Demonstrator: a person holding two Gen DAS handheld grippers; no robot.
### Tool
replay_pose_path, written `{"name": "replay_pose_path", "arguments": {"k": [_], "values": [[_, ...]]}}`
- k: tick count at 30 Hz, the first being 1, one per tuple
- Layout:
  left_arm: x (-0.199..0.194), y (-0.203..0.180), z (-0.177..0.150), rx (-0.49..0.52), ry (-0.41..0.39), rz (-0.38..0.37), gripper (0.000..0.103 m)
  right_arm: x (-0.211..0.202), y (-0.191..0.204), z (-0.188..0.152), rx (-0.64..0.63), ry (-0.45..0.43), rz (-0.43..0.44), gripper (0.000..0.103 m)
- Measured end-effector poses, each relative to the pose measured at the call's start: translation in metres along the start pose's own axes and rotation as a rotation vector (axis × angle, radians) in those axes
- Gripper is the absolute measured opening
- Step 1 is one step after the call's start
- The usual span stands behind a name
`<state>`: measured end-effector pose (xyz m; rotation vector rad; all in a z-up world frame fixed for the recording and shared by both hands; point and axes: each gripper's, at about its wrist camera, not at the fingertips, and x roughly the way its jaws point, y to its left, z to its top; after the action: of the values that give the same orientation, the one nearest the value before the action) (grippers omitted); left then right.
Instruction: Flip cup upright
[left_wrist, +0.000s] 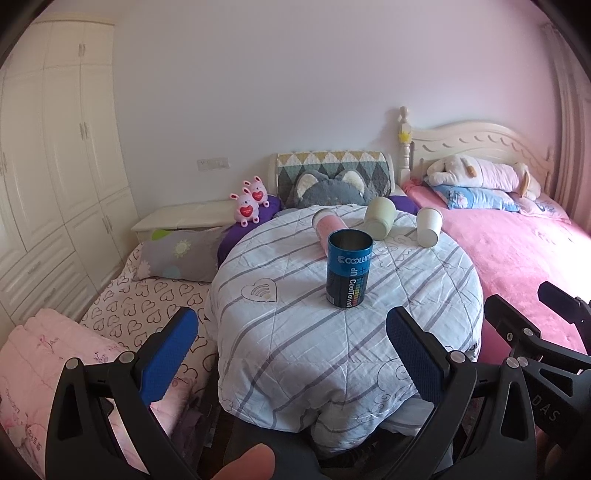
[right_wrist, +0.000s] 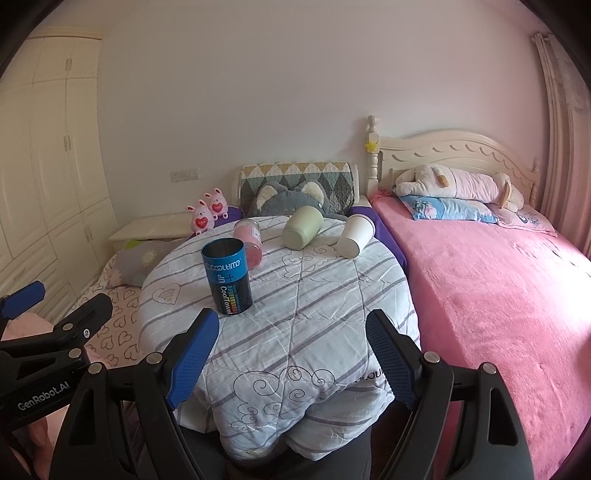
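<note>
A blue CoolTowel cup (left_wrist: 348, 267) stands upright, mouth up, on a round table under a striped quilt (left_wrist: 295, 332). Behind it lie three cups on their sides: a pink one (left_wrist: 330, 226), a pale green one (left_wrist: 379, 218) and a white one (left_wrist: 429, 226). My left gripper (left_wrist: 291, 332) is open and empty, short of the blue cup. My right gripper (right_wrist: 291, 336) is open and empty, near the table's front edge. In the right wrist view I see the blue cup (right_wrist: 228, 275), pink cup (right_wrist: 249, 240), green cup (right_wrist: 302, 227) and white cup (right_wrist: 354, 230).
A pink bed (right_wrist: 498, 295) lies right of the table. A heart-print bed (left_wrist: 140, 306) lies left. A grey cat cushion (left_wrist: 328, 188) and two pink bunny toys (left_wrist: 251, 199) sit behind the table. A white wardrobe (left_wrist: 55, 166) fills the left wall.
</note>
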<state>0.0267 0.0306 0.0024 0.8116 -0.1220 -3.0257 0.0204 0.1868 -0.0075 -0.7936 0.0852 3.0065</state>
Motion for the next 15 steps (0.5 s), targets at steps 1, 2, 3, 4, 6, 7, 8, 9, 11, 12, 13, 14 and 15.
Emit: {"name": "replay_pose_path", "arguments": {"k": [1,2,3,4,6,7,8,9,11,12,13,14,15], "values": [[0.0003,0.0001,0.0001,0.0,0.001,-0.002,0.103,0.0002,0.0001,0.0002,0.0,0.0,-0.001,0.083],[0.0004,0.0001,0.0002,-0.001,0.002,-0.003,0.103,0.0003,0.0001,0.0002,0.0,-0.001,-0.001,0.083],[0.0008,0.0,0.0,0.0,0.003,-0.004,0.103,0.0004,0.0002,0.0001,0.0,0.0,-0.001,0.083],[0.0009,-0.0005,-0.0002,0.001,0.004,-0.004,0.103,0.0005,0.0002,0.0,0.0,0.0,-0.001,0.083],[0.0012,-0.0004,-0.0005,0.001,0.006,-0.004,0.103,0.0007,0.0004,0.0001,0.0,0.0,0.0,0.083],[0.0012,-0.0004,-0.0005,0.001,0.006,-0.004,0.103,0.0006,0.0003,0.0002,0.0,0.0,-0.001,0.083],[0.0014,-0.0005,-0.0005,0.001,0.007,-0.005,0.103,0.0008,0.0004,0.0002,0.0,0.0,-0.001,0.083],[0.0014,-0.0006,-0.0006,0.0,0.006,-0.005,0.103,0.0007,0.0004,0.0002,0.0,0.0,-0.001,0.083],[0.0016,-0.0007,-0.0009,0.001,0.007,-0.005,0.103,0.001,0.0004,0.0003,0.001,0.001,0.0,0.083],[0.0019,-0.0007,-0.0009,0.0,0.01,-0.009,0.103,0.0008,0.0007,-0.0007,0.001,0.001,0.0,0.083],[0.0024,-0.0005,-0.001,-0.001,0.016,-0.016,0.103,0.0011,0.0008,-0.0012,0.0,0.002,-0.001,0.083],[0.0036,-0.0005,-0.0024,-0.002,0.021,-0.02,0.103,0.0009,0.0004,-0.0013,0.001,0.003,0.0,0.083],[0.0046,-0.0006,-0.0031,-0.003,0.026,-0.022,0.103,0.001,0.0,-0.0018,0.002,0.005,0.001,0.083]]}}
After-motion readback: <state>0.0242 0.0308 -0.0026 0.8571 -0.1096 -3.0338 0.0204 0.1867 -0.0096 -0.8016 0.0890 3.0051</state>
